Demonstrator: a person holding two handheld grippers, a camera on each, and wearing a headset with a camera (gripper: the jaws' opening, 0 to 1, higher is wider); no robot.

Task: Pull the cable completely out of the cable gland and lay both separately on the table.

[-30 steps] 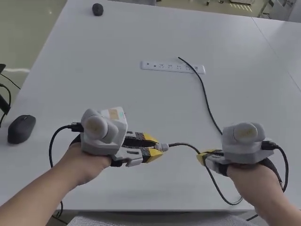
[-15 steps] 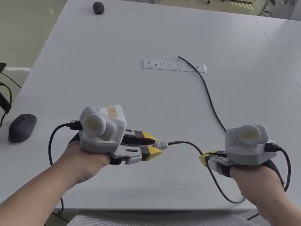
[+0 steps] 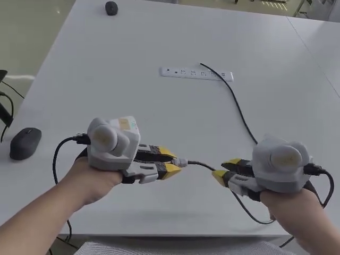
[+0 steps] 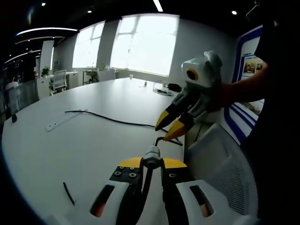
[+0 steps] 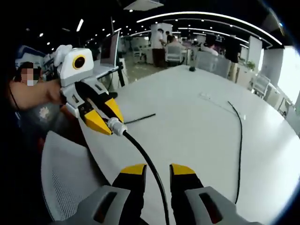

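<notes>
the task looks barely under way. the left claw [image 3: 172,162] is closed tight on the cable gland [image 3: 181,162], held in the air above the near edge of the table [image 3: 159,111]. the black cable [image 3: 201,164] comes out of the gland's end and runs across to the right claw [image 3: 223,169]. so the 2 parts are not yet separated.

the right claw faces the left one, near it. its jaws stand a little apart with the cable passing between them. in the right gripper view there is a gap on both sides of the cable, so it does not seem to have a grip. beyond that claw the cable sags below the table edge, and a length of it lies on the table, running off towards the power strip [image 3: 196,74].

what is left, by my reading: the right claw must close on the cable, the cable must be drawn fully clear of the gland, and then each of the 2 pieces set down apart on the table.
</notes>
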